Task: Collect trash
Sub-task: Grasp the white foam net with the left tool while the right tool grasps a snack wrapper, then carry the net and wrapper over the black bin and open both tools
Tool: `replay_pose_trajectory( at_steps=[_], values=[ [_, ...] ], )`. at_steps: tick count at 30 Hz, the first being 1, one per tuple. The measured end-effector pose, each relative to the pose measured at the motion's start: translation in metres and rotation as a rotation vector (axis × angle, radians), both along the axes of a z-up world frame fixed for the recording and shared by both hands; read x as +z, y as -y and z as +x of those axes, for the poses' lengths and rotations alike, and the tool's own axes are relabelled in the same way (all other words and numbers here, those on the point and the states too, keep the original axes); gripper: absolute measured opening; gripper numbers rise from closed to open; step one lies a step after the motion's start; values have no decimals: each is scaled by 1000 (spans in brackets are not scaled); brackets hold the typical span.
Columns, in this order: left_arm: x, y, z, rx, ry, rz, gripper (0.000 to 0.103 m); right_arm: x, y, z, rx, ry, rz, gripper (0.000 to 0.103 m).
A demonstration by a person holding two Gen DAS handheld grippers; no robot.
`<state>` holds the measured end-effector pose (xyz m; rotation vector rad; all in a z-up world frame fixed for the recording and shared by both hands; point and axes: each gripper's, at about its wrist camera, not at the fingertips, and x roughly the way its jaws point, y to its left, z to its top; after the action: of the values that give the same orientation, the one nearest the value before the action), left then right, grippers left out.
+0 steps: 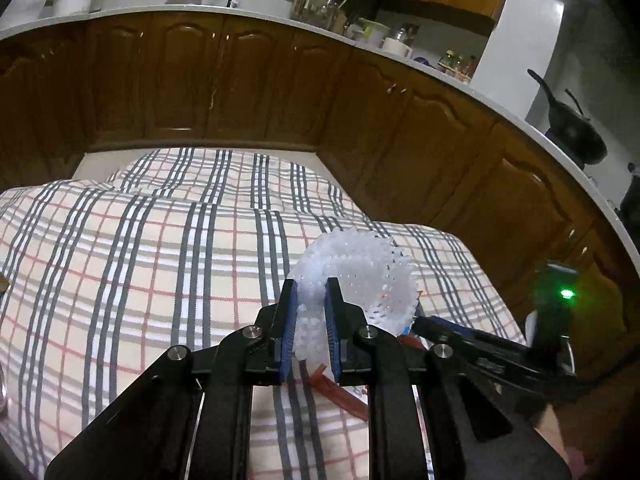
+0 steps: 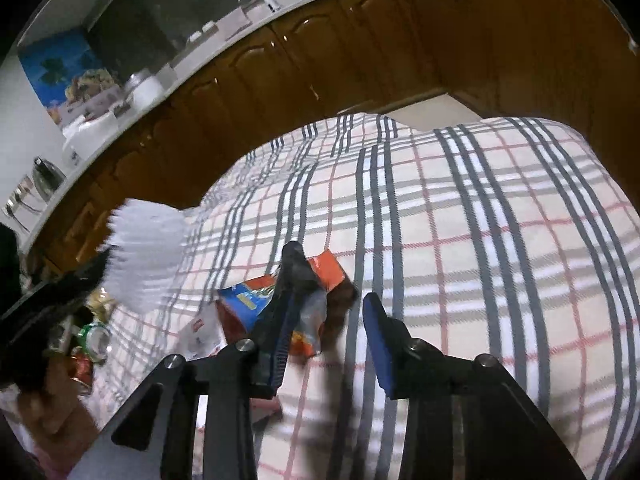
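Pick-up step in hand: at lower centre of the left wrist view the left gripper (image 1: 311, 322) is clenched on a white foam net sleeve (image 1: 352, 276), held above the checked cloth (image 1: 140, 264). In the right wrist view the right gripper (image 2: 332, 300) stands released, jaws apart over an orange and blue snack wrapper (image 2: 256, 298) lying on the cloth at centre. Judgement: next, close squarely on the wrapper; no bin or bag shows in either view, though cans (image 2: 94, 338) lie at lower left

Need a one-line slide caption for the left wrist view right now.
Left gripper shut on a white foam net above the plaid cloth, kitchen cabinets behind.
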<state>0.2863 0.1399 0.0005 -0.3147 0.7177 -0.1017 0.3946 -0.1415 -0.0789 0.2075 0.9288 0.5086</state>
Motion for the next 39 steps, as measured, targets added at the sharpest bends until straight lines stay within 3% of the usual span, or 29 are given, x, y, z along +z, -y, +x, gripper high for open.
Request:
replay_pose_trajectory(
  at_steps=[3,4,7,18,28,39],
  values=[
    [1,2,-3,-7,0,-9,13,-4,-8,4,18,-3,-22,24],
    [2,4,-4,-12,1,-10,13,-4,-9,3,21,-1,-27,8],
    [6,13,-9,-30,13,-9,13,5,-5,-5,19,31,-20,3],
    [18,82,-35,-162,55,-11,13,50,91,-77,-78,132,49,2],
    [10,161,-49,-312,28,-26,12,63,184,-136,-239,173,61,2],
    [17,229,-55,-439,25,-20,12,68,257,-166,-397,187,40,2]
  ],
)
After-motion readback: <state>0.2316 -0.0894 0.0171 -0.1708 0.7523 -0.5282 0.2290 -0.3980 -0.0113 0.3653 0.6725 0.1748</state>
